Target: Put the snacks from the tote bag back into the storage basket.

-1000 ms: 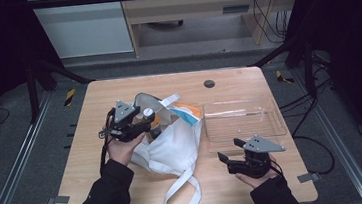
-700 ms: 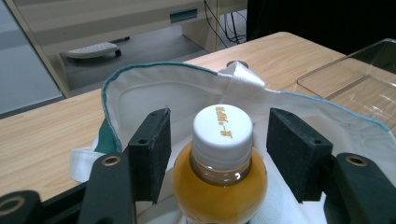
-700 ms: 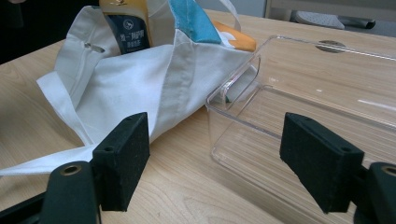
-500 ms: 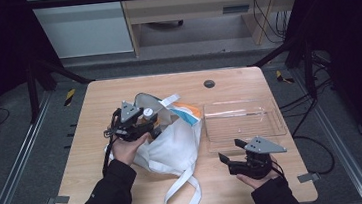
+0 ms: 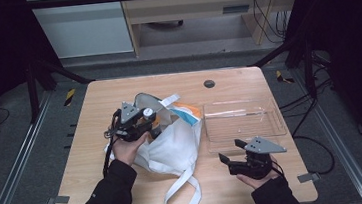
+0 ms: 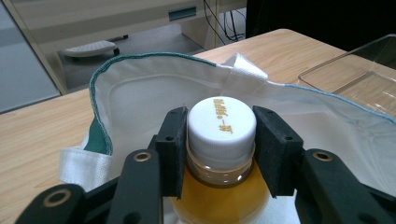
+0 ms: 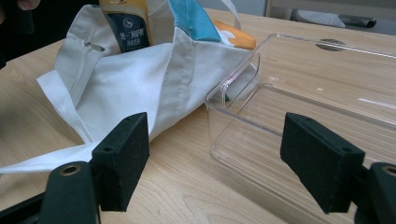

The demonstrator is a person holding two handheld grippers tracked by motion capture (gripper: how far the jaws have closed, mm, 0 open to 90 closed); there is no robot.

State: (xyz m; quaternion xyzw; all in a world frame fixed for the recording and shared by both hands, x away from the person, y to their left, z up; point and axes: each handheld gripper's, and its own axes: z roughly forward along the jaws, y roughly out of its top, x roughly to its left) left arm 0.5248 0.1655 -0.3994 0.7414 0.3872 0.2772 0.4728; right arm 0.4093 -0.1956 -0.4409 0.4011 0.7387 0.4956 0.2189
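While the jaws close: left gripper (image 6: 219,154) has just been narrowing on the bottle (image 6: 220,140), its pads now pressed to both sides of the white cap.
Bag: white tote bag (image 5: 173,143), centre of the high view, mouth open; the bottle of amber liquid stands in it, beside an orange-and-teal packet (image 5: 186,112).
Tray: clear plastic tray (image 5: 243,118), right of the bag, touching it.
Right gripper (image 5: 230,160): lower right, jaws wide apart, holding nothing, resting near the tray.

Lab recording bay: black frame (image 5: 284,52) around wooden table (image 5: 102,190), floor rails (image 5: 20,172), loose cables (image 5: 265,8).
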